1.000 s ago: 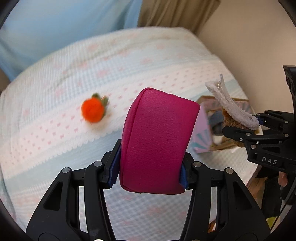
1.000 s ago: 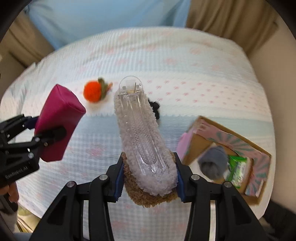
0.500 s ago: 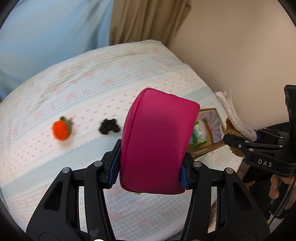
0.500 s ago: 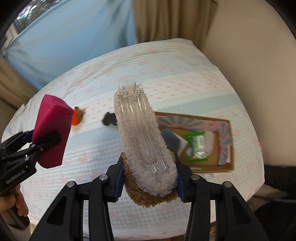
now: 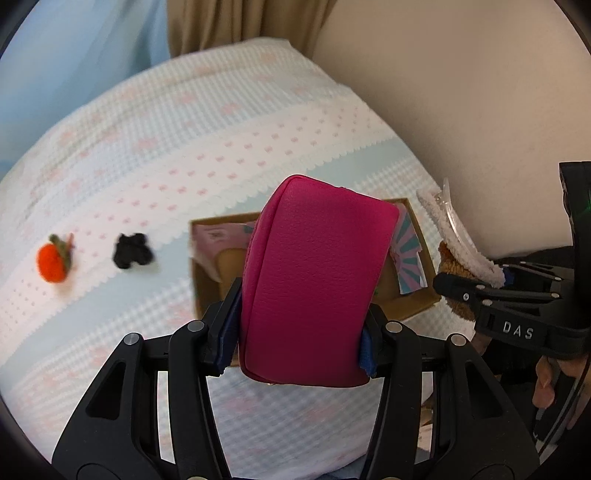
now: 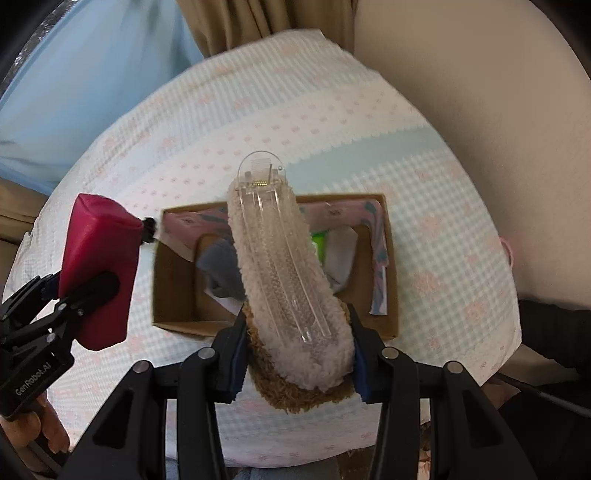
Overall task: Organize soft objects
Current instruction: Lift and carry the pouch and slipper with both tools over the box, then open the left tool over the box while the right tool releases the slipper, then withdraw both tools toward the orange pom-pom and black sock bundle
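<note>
My left gripper is shut on a magenta leather pouch, held upright above the near left part of a cardboard box. My right gripper is shut on a fluffy white and brown hair clip with a clear plastic clasp, held over the open cardboard box. The pouch and left gripper show at the left of the right wrist view. The clip and right gripper show at the right of the left wrist view. An orange felt fruit and a black fuzzy piece lie on the bedspread.
The box holds a grey soft item, a green packet, white cloth and a pink patterned lining. It rests on a pale blue and white bedspread. A beige wall and curtains stand beyond.
Both grippers have travelled to the right across the bed with their loads. The box has come under them; the orange fruit and black piece have slid to the left of the left wrist view.
</note>
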Demonstrator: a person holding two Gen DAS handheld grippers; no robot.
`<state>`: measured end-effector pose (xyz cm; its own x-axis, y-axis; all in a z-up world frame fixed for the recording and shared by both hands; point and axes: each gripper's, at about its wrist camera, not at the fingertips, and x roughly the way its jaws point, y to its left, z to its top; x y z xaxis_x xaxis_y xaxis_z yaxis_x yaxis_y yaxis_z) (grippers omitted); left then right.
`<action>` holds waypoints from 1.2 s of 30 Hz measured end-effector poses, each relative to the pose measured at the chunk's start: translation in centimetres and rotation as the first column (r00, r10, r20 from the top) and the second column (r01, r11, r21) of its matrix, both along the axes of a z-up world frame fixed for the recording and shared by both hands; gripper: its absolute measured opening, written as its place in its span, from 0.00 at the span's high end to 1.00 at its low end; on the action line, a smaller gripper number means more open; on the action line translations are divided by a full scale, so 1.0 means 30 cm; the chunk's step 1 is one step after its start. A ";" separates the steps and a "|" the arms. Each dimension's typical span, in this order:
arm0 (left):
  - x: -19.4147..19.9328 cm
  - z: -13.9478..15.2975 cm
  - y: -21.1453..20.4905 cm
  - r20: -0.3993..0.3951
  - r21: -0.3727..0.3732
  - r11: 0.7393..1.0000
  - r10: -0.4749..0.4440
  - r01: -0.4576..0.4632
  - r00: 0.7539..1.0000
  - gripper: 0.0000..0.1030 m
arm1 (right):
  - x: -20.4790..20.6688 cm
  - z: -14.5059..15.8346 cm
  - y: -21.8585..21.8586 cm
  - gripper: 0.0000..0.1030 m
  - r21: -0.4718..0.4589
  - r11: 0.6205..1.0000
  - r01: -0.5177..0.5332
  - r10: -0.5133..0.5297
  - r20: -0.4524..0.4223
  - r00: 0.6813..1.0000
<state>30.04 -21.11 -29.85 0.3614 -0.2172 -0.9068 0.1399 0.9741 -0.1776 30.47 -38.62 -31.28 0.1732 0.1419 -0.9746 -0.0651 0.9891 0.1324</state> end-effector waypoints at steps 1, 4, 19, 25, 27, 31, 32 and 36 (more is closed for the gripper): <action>0.015 -0.023 -0.021 -0.013 0.006 1.000 0.002 -0.002 1.000 0.54 | 0.016 -0.031 -0.019 0.59 0.008 1.000 0.000 0.000 -0.022 1.000; 0.055 -0.103 -0.077 -0.062 0.019 1.000 0.014 -0.013 0.998 0.53 | 0.057 -0.105 -0.061 0.59 0.025 1.000 0.001 0.001 -0.072 0.997; 0.113 -0.401 -0.224 -0.287 0.077 0.994 -0.055 0.080 0.956 0.53 | 0.186 -0.335 -0.147 0.57 0.109 0.991 0.074 -0.049 -0.216 0.975; 0.101 -0.350 -0.236 -0.253 0.117 0.986 -0.087 0.119 0.963 0.00 | 0.211 -0.319 -0.162 0.05 0.153 0.983 0.102 -0.075 -0.175 0.982; 0.090 -0.342 -0.218 -0.260 0.121 0.986 -0.077 0.111 0.963 0.00 | 0.212 -0.313 -0.161 0.05 0.160 0.982 0.100 -0.074 -0.161 0.984; 0.078 -0.323 -0.170 -0.254 0.120 0.989 -0.051 0.084 0.966 0.00 | 0.199 -0.306 -0.153 0.05 0.169 0.981 0.090 -0.063 -0.155 0.986; 0.072 -0.310 -0.163 -0.248 0.116 0.990 -0.047 0.078 0.968 0.00 | 0.195 -0.300 -0.154 0.05 0.173 0.981 0.089 -0.063 -0.150 0.987; 0.060 -0.263 -0.141 -0.219 0.113 0.991 -0.041 0.067 0.975 0.00 | 0.170 -0.259 -0.143 0.05 0.172 0.982 0.077 -0.059 -0.108 0.992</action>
